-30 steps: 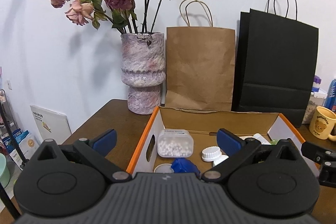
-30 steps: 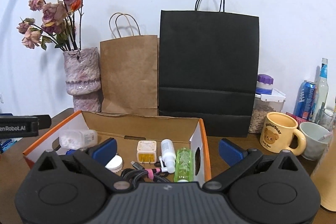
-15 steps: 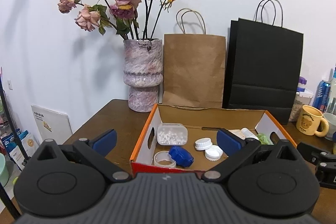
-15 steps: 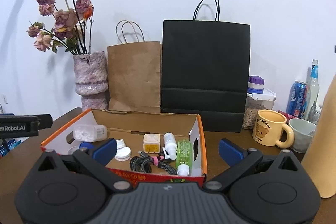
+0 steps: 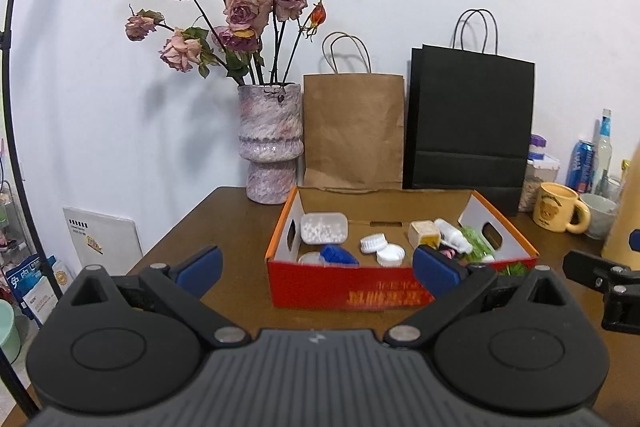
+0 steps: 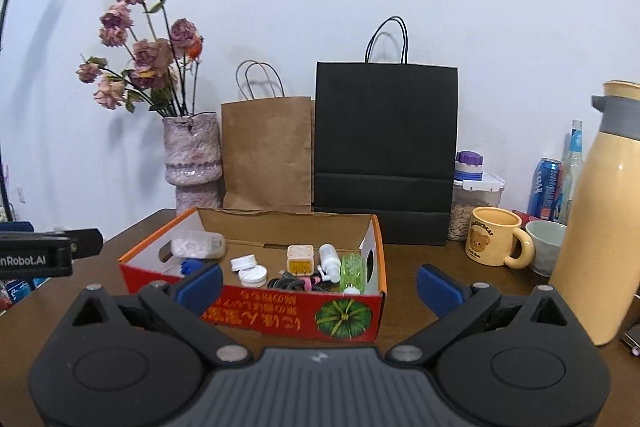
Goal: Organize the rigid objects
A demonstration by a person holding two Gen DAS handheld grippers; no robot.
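Here, in the left wrist view, the left gripper (image 5: 316, 267) hangs above the near edge of the wooden table (image 5: 224, 223), its jaws released and wide apart with nothing between the blue pads (image 5: 199, 264), facing the red cardboard box (image 5: 344, 291) from a little way back, a stance that seems chosen to take in the whole box rather than reach for anything. Inside the box sit the rigid objects: a clear case of white beads (image 5: 324, 228) at the back left, a blue cap (image 5: 339, 255) near the front wall, two white lids (image 5: 382, 249) side by side mid-floor, and a yellow-and-white plug block (image 5: 424, 233) just beside a white bottle (image 5: 452, 235). A mottled vase (image 5: 270, 149) of dried roses, a brown paper bag (image 5: 354, 131) and a black paper bag (image 5: 472, 119) line the wall behind. In the right wrist view, the right gripper (image 6: 319, 285) is likewise released and empty, held back from the box front, which bears a printed pumpkin (image 6: 342, 319). From here the items read as sorted in rows, with a green bottle (image 6: 352, 271) against the right wall and a coiled black cable (image 6: 290, 283) in front of the plug. A bear mug (image 6: 494, 241) and a tall cream flask (image 6: 596, 211) stand well apart to the right, outside the box.
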